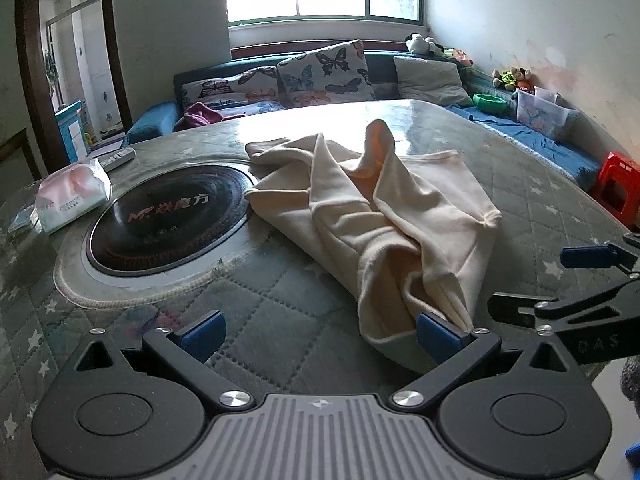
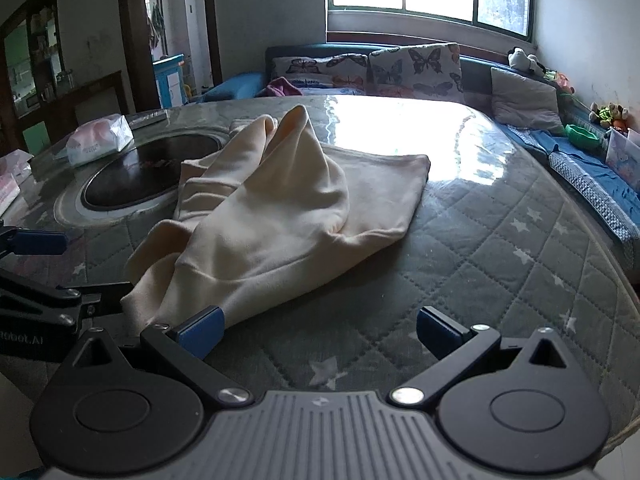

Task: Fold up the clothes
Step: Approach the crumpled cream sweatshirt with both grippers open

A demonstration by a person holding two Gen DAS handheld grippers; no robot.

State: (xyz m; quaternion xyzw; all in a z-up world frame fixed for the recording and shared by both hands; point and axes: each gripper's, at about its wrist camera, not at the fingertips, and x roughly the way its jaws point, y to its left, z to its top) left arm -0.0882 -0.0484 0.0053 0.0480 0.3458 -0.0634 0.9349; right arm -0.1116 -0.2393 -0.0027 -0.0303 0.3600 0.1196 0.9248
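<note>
1. Here, one cream garment (image 1: 372, 204) lies crumpled on the quilted round table (image 1: 280, 320), its far edge resting on the dark round hob (image 1: 168, 216) set into the tabletop.
2. One tissue pack (image 1: 72, 196) sits left of the hob, with a remote (image 1: 118, 158) just behind it; neither touches the cloth.
3. The left gripper (image 1: 320, 330) has its fingers spread wide, the garment's near corner against the right pad (image 1: 438, 334).
4. The right gripper (image 2: 320, 330) is also spread wide, the cloth's near corner against its left pad (image 2: 200, 330).
5. Beyond the table stand two butterfly cushions (image 1: 324, 74), one grey pillow (image 1: 432, 80) and one red stool (image 1: 616, 188).
</note>
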